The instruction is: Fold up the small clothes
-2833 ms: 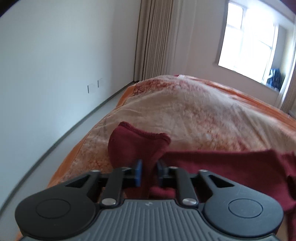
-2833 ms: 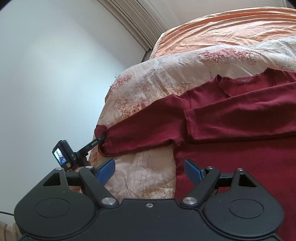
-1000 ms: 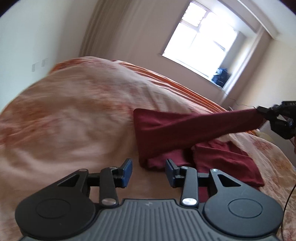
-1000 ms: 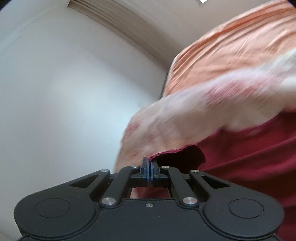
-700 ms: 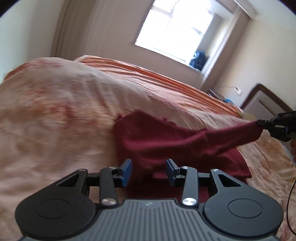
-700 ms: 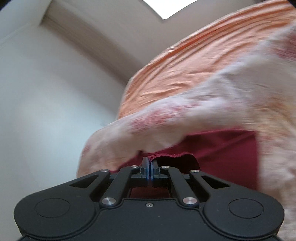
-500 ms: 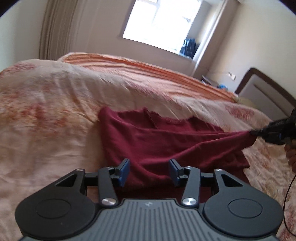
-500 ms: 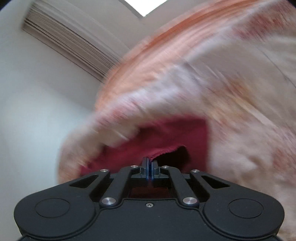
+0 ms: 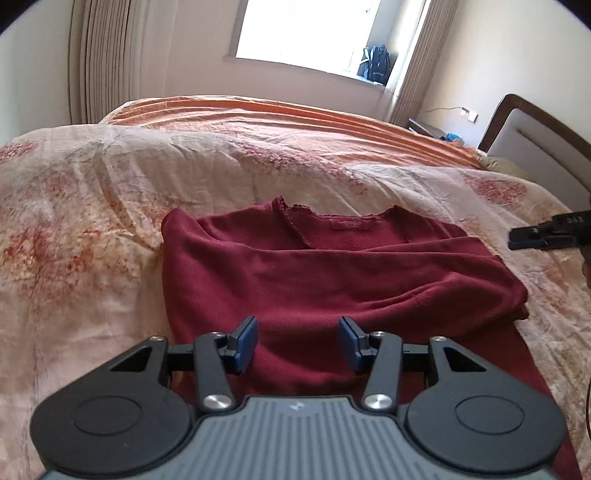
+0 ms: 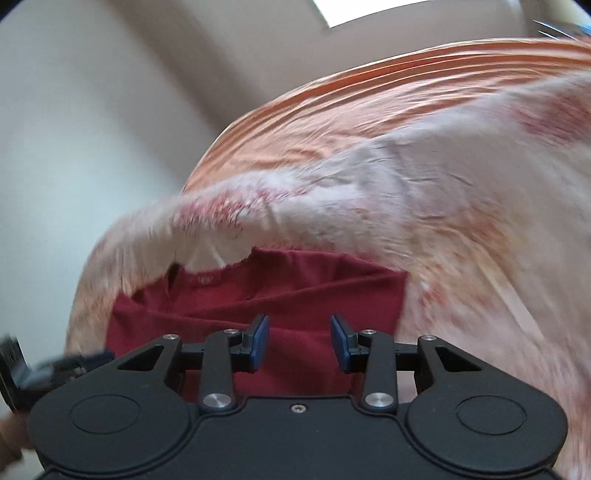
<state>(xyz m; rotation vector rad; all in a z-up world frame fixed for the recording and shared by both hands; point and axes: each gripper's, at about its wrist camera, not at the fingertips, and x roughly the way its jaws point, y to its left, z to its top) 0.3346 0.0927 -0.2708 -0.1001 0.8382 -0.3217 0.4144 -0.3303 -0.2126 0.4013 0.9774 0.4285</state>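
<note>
A dark red sweater [image 9: 332, 273] lies on a floral quilt [image 9: 92, 229], both sleeves folded across its chest. Beyond the sweater, an orange sheet [image 9: 295, 114] runs to a curtained wall and a bright window [image 9: 306, 29]; a wooden headboard [image 9: 532, 136] stands off its right side. Nothing covers the garment. Its neckline [image 9: 295, 218] points toward the window, hem toward the cameras, long axis running that way. The left gripper [image 9: 298, 339] hovers over the hem, jaws apart and empty. The right gripper [image 10: 299, 341], just opened, holds nothing beside the sweater's right edge.
</note>
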